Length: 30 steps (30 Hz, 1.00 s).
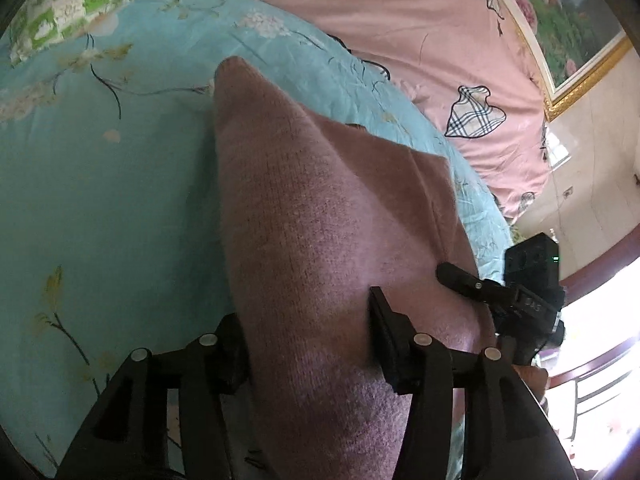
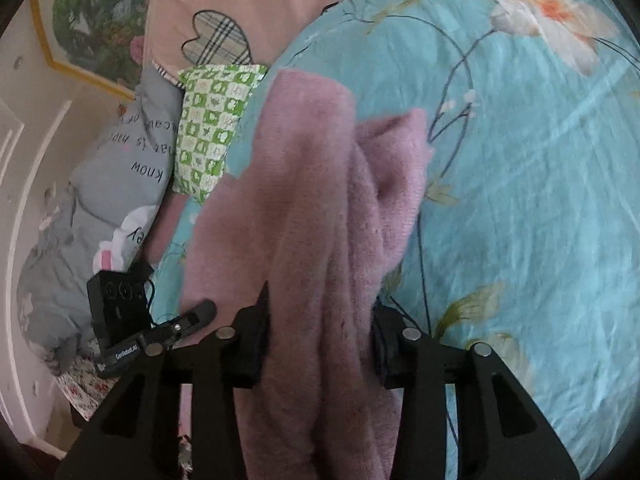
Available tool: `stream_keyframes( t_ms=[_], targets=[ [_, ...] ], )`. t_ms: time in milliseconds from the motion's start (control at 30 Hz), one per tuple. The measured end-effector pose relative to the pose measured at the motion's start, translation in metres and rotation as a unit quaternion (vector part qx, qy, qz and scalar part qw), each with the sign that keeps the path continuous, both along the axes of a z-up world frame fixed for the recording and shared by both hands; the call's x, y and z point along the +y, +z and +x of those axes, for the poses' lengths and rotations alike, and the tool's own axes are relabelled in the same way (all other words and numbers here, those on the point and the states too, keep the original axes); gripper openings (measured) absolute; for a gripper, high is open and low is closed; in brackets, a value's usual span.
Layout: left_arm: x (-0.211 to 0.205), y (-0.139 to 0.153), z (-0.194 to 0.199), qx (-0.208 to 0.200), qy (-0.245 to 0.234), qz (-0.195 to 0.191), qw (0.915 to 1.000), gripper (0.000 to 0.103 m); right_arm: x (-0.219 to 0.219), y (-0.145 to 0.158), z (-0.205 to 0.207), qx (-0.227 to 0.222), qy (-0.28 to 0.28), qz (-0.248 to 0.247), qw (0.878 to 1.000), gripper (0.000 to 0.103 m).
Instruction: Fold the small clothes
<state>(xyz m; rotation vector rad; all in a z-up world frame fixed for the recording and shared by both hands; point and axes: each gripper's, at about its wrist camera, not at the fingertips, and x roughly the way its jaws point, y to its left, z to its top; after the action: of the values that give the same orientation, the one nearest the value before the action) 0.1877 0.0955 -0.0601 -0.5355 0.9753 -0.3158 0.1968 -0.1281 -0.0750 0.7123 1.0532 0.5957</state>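
It was a home bedroom: a bed spread with a turquoise floral quilt, pillows, and a gold-framed floral painting hung behind.

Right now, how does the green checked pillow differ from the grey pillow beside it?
The green checked pillow is smaller, patterned in green and white squares, and lies against the turquoise floral quilt. The grey pillow is larger, plain grey with printed words and a white cartoon figure, and sits nearer the wall. Both are soft bed pillows at the same end.
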Motion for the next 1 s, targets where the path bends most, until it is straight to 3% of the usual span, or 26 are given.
stream_keyframes(
  t_ms=[133, 367, 433, 467, 567, 600, 667, 733, 800, 833, 867, 933, 1000],
  targets=[
    [-0.008, 0.011, -0.010, -0.010, 0.017, 0.061, 0.9979, 0.057, -0.008, 0.018, -0.010, -0.016, -0.018, -0.029, 0.999, 0.048],
    [0.002, 0.044, -0.036, -0.049, 0.052, 0.123, 0.9898, 0.056, -0.018, 0.051, -0.032, -0.063, -0.060, -0.074, 0.994, 0.048],
    [0.001, 0.062, -0.036, -0.075, 0.038, 0.106, 0.9908, 0.053, -0.017, 0.064, -0.037, -0.092, -0.065, -0.075, 0.991, 0.048],
    [0.000, 0.069, -0.036, -0.087, 0.022, 0.086, 0.9923, 0.047, -0.015, 0.071, -0.037, -0.106, -0.061, -0.072, 0.990, 0.048],
    [-0.009, 0.082, -0.020, -0.104, -0.037, 0.028, 0.9934, 0.048, 0.004, 0.082, -0.026, -0.121, -0.023, -0.066, 0.990, 0.047],
    [-0.012, 0.081, -0.010, -0.100, -0.034, 0.043, 0.9934, 0.046, 0.014, 0.081, -0.017, -0.119, -0.006, -0.065, 0.991, 0.047],
    [-0.016, 0.067, 0.013, -0.073, -0.032, 0.071, 0.9943, 0.041, 0.027, 0.070, 0.005, -0.094, -0.002, -0.084, 0.992, 0.036],
    [-0.010, 0.041, 0.041, -0.026, -0.030, 0.071, 0.9967, 0.035, 0.029, 0.056, 0.024, -0.064, -0.006, -0.096, 0.993, 0.032],
    [-0.001, 0.022, 0.053, 0.004, -0.016, 0.088, 0.9959, 0.012, 0.027, 0.042, 0.045, -0.042, -0.019, -0.102, 0.994, 0.026],
    [0.001, 0.016, 0.056, 0.011, -0.017, 0.094, 0.9953, 0.012, 0.027, 0.034, 0.055, -0.033, -0.021, -0.113, 0.993, 0.023],
    [0.001, 0.013, 0.062, 0.011, -0.019, 0.108, 0.9939, 0.010, 0.027, 0.028, 0.062, -0.024, -0.022, -0.120, 0.992, 0.012],
    [0.000, 0.010, 0.068, 0.013, -0.017, 0.125, 0.9919, 0.010, 0.024, 0.017, 0.072, -0.018, -0.034, -0.115, 0.993, 0.000],
    [-0.004, 0.012, 0.069, 0.011, -0.017, 0.140, 0.9899, 0.010, 0.018, 0.010, 0.077, -0.007, -0.041, -0.086, 0.995, 0.000]
  ],
)
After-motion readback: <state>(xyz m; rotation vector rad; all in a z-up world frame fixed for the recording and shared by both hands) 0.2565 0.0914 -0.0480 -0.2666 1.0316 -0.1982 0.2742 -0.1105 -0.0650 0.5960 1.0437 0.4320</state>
